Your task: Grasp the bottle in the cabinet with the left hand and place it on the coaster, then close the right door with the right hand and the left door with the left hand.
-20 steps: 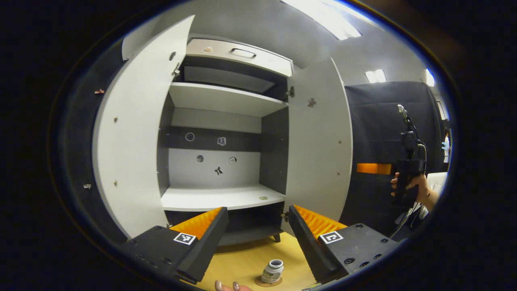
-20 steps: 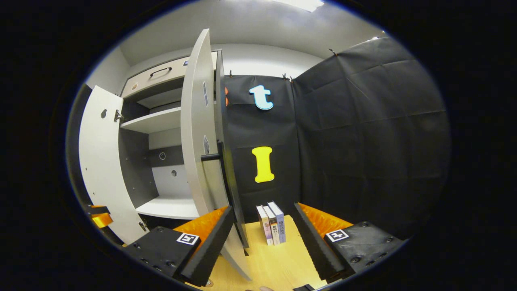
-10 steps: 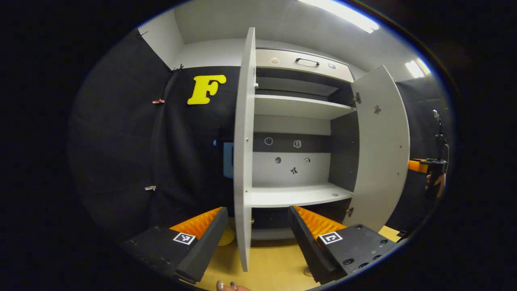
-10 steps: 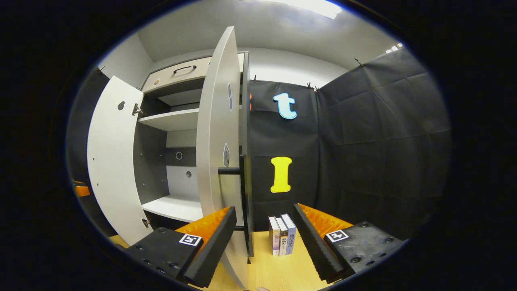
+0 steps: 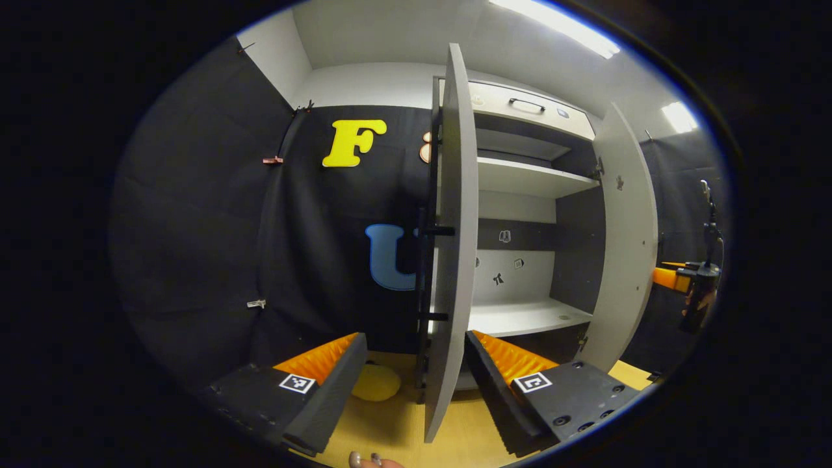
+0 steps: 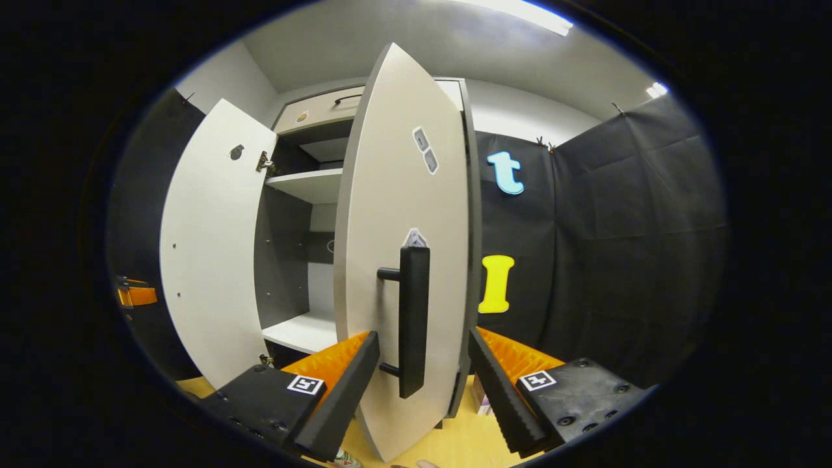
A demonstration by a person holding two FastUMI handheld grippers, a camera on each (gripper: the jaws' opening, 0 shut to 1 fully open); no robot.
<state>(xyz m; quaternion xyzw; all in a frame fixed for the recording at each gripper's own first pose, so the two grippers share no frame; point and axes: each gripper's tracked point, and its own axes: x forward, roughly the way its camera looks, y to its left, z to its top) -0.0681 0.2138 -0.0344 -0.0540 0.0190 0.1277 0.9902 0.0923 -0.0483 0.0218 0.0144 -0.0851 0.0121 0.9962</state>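
In the left gripper view the left gripper (image 5: 411,383) stands wide open and holds nothing; the edge of the cabinet's left door (image 5: 448,260) rises between its fingers, seen almost edge-on, with its dark bar handle (image 5: 424,273) on the outer face; low in the frame a fingertip of the person's hand (image 5: 367,460) shows over the wooden tabletop (image 5: 390,422); a yellow rounded object (image 5: 376,382) lies on the wood just beyond the left finger; past the door the cabinet (image 5: 520,195) is open — its pale lower shelf (image 5: 520,317) and upper shelf (image 5: 526,179) are bare of any bottle; the inner face of the right door (image 5: 627,240) swings out at the far side, and beyond it the right gripper (image 5: 689,279) shows, small and far off.

In the right gripper view the right gripper (image 6: 422,383) is likewise spread wide with nothing in its grasp; the right door (image 6: 406,260) stands partly swung between the fingers, its black handle (image 6: 411,318) close ahead, not touched; behind it the left door (image 6: 211,247) hangs open — the left gripper (image 6: 133,296) peeks past its edge; at the bottom rim a small bit of what may be the bottle (image 6: 344,460) shows, too cut off to tell; the coaster cannot be made out.
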